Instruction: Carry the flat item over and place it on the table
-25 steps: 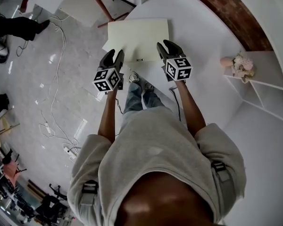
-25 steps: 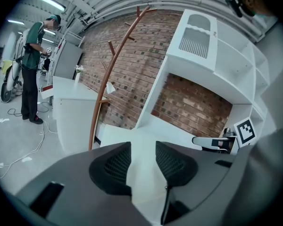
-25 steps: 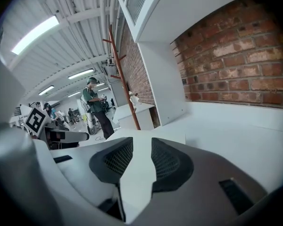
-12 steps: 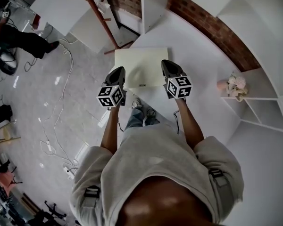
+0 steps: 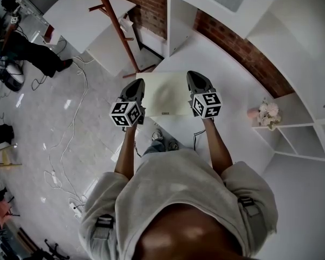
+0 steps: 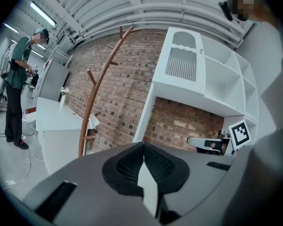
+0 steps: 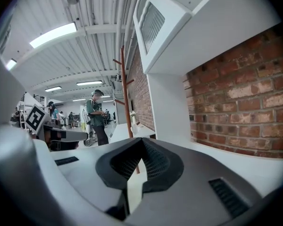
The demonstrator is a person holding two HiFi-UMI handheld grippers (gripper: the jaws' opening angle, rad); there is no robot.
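Grippers first: the left gripper [image 5: 134, 86] has its jaws pressed together on the left edge of the flat item [image 5: 165, 93], a pale cream panel. In the left gripper view that edge shows as a thin light strip [image 6: 149, 189] pinched between the ribbed black pads [image 6: 128, 165]. The right gripper [image 5: 197, 81] clamps the opposite edge the same way. In the right gripper view the panel [image 7: 133, 185] appears edge-on between its closed pads [image 7: 153, 163].

So the panel spans the gap between the two grippers and lies roughly level, in front of the person's chest. It sits over the near corner of the white table [image 5: 230, 72], which stretches ahead and to the right of the right gripper. I cannot tell whether it touches the tabletop.

Ahead of the left gripper stands a red-brown wooden coat stand [image 5: 115, 23], with a low white cabinet [image 5: 84, 20] beyond it. A brick wall [image 5: 151, 1] and a tall white shelf unit [image 5: 179, 15] rise ahead of both grippers. Well to the right of the right gripper a small pot of pink flowers [image 5: 265, 114] sits by open white shelves [image 5: 303, 140].

Left of the left gripper, white cables [image 5: 70, 112] trail over the grey floor [image 5: 38, 123], and farther off stands another person [image 6: 16, 79].
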